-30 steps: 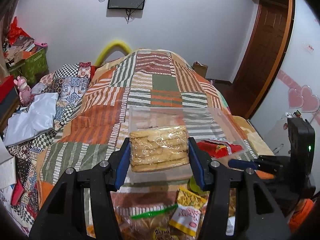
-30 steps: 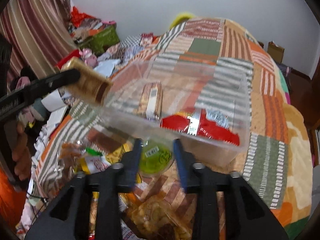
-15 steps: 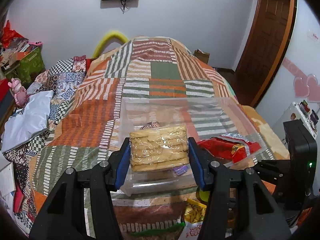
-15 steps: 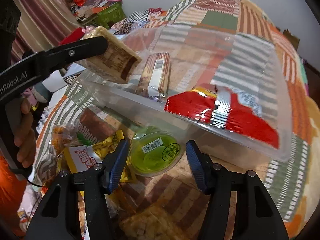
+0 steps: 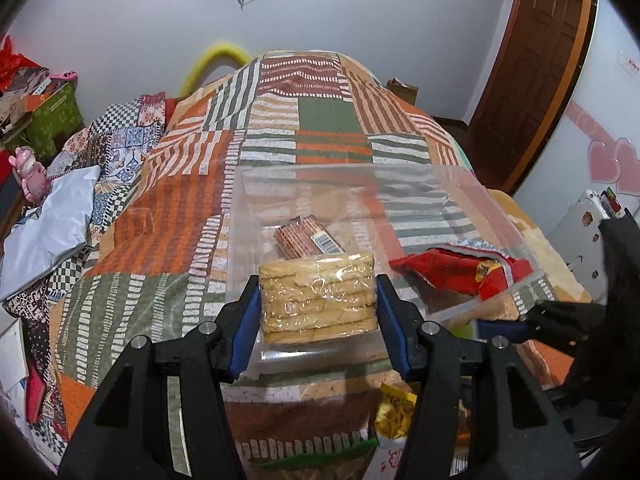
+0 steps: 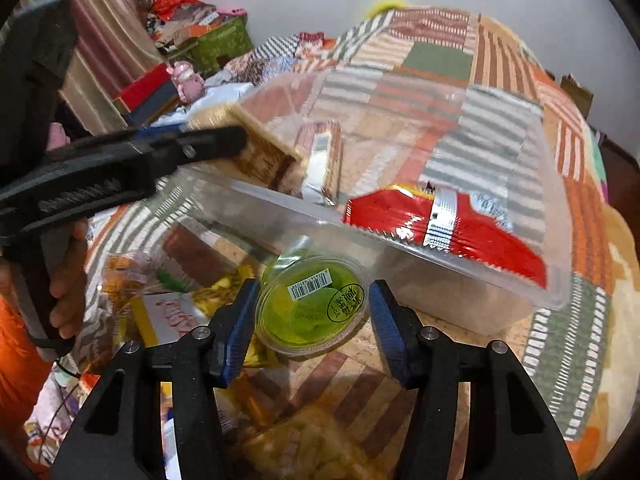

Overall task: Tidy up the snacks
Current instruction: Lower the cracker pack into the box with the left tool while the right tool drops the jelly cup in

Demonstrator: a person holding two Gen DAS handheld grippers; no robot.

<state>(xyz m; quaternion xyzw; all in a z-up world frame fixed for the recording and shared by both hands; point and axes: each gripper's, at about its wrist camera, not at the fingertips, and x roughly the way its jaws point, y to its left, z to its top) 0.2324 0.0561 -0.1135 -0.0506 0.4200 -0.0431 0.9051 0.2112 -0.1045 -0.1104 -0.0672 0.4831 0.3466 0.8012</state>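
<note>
Right gripper [image 6: 312, 320]: jaws spread, flanking green jelly cup [image 6: 314, 304] on quilt [image 6: 440, 56], not pinching; cup lid up, barcode sticker and round stamp, text unreadable. Seen only in right view: yellow snack bag [image 6: 172, 314], red lettering illegible.

Left gripper [image 5: 318, 300]: blue pads clamp clear-wrapped biscuit pack [image 5: 318, 296], long axis left-right, held over near-left corner of clear bin [image 5: 500, 216].

Inside bin: red chip bag [image 5: 452, 268] right; brown wafer pack [image 5: 306, 236] pointing away, barcode up.
</note>
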